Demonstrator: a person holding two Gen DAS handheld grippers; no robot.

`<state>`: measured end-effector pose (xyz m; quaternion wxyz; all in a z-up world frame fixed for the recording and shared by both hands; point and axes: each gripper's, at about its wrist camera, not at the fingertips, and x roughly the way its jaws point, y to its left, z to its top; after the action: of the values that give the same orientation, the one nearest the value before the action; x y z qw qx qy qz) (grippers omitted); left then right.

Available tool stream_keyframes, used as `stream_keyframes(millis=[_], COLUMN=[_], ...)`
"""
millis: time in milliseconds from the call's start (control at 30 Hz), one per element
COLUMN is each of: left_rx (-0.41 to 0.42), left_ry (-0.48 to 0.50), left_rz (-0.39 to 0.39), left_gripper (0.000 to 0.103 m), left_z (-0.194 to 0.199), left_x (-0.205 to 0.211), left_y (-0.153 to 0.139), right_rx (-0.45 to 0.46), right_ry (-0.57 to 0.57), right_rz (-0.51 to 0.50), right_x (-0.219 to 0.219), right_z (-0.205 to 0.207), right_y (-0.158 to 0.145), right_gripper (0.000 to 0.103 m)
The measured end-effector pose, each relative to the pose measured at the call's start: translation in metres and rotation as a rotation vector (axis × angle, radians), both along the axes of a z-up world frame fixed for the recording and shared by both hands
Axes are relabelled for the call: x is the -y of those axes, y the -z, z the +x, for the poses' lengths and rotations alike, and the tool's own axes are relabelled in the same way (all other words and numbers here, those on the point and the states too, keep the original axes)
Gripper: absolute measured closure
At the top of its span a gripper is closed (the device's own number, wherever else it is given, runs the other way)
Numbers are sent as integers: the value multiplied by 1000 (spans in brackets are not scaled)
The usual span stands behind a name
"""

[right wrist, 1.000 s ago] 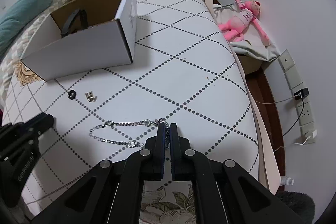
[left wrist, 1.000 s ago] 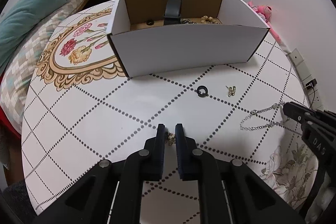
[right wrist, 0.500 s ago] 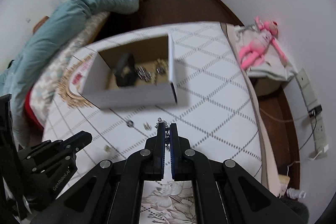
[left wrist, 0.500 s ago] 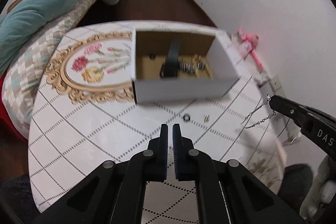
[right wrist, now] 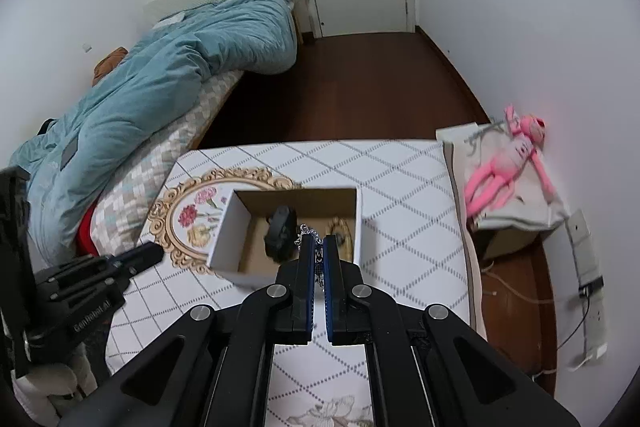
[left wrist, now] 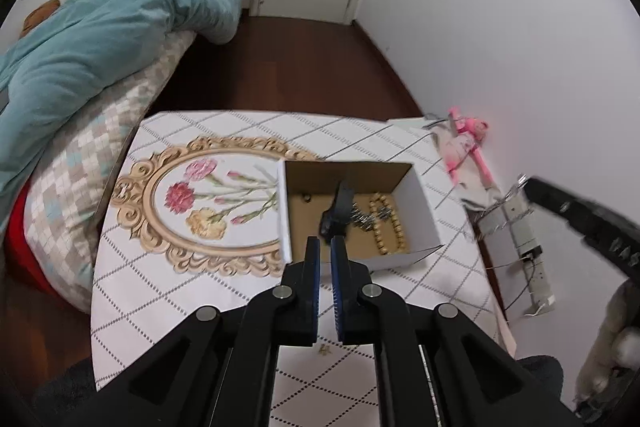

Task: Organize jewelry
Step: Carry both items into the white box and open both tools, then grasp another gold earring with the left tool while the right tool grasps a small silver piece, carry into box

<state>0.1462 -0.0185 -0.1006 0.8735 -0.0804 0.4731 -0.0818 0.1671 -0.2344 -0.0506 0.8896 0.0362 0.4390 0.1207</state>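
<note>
Right claw point(right wrist: 316, 247) pinches the chain point(right wrist: 307, 231) above the box point(right wrist: 224, 241) — lower it inside before releasing — left claw point(left wrist: 324, 247) nearly closed, seemingly empty

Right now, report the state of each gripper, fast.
Left gripper: nearly shut, nothing visible between its fingers.
Right gripper: shut on the silver chain, above the box.

left gripper point(left wrist: 325, 241) raised, jaws nearly closed, nothing between; right gripper point(right wrist: 316, 241) raised, pinching silver chain point(right wrist: 307, 231)
</note>
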Motion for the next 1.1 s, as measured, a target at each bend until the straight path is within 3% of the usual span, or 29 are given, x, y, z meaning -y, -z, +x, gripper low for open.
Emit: stream_keyframes(millis=[67,133,200,400,600,733,767,800,833,867,900,1100], left_rx=[-31,-68,-91,-176,-185,-156,-152,-137,-120,-111,-107,-106], left_ry=[1,-10,-27,-1,31,46,50,51,57,62,74,97], left_rz=[-10,-1,7,53,146,222,227,236,234,236,234,221], left_gripper=[90,57,43,43,43,44,46,55,72,79,92,92], left_z=[-2,-7,-15,-40,-50,-52,-53,-55,-56,-57,-56,-57], left_x=[0,1,2,18,39,50,52,53,54,56,58,62], left_y=[11,28,46,101,131,139,140,140,139,138,137,138], right_rx=[2,-4,-28,-134,-240,-272,-276,-276,-278,-278,-277,-266], right_ry=[-7,-8,-3,37,95,133,139,145,150,152,154,149], right_rz=[1,3,11,25,36,34,34,31,30,30,28,26], right_x=[-3,-6,-7,-3,7,18,19,21,23,25,26,25], right_z=[2,-1,-5,-30,-57,-66,-66,-67,-67,-67,-67,-65], right_y=[-2,4,17,80,142,163,165,166,167,167,167,161], right_gripper=[99,99,99,99,99,99,99,99,99,99,99,99])
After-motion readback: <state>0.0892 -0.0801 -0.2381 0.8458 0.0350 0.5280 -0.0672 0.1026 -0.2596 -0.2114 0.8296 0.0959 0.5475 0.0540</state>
